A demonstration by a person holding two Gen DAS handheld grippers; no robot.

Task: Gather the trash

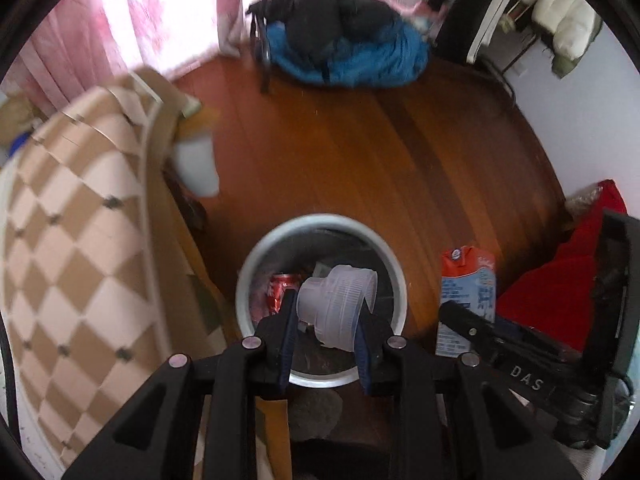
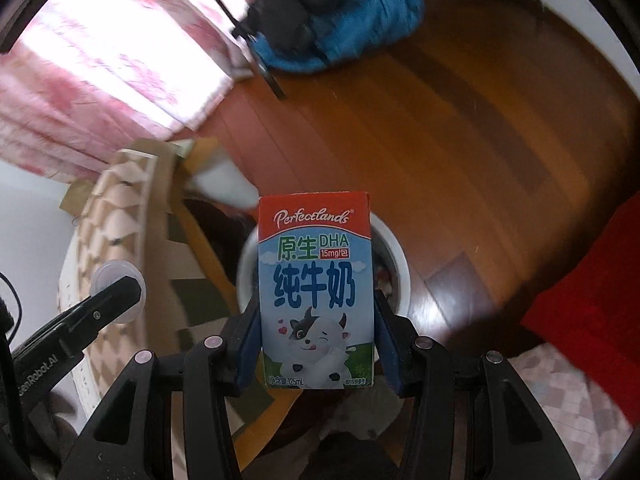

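My left gripper (image 1: 326, 312) is shut on a clear ribbed plastic cup (image 1: 338, 306), lying on its side, held right above the round white trash bin (image 1: 394, 268). A red soda can (image 1: 280, 290) lies inside the bin. My right gripper (image 2: 316, 320) is shut on a small blue and red milk carton (image 2: 316, 292), held upright over the near side of the bin (image 2: 402, 276). The carton also shows in the left wrist view (image 1: 468, 292), right of the bin. The plastic cup in the left gripper shows in the right wrist view (image 2: 110, 280), at the left.
A bed with a brown and cream checked cover (image 1: 76, 216) runs along the left. Wooden floor (image 1: 380, 152) stretches ahead. A chair with blue and black clothes (image 1: 344, 44) stands at the back by pink curtains (image 1: 132, 20). A red cloth (image 1: 560, 292) lies at the right.
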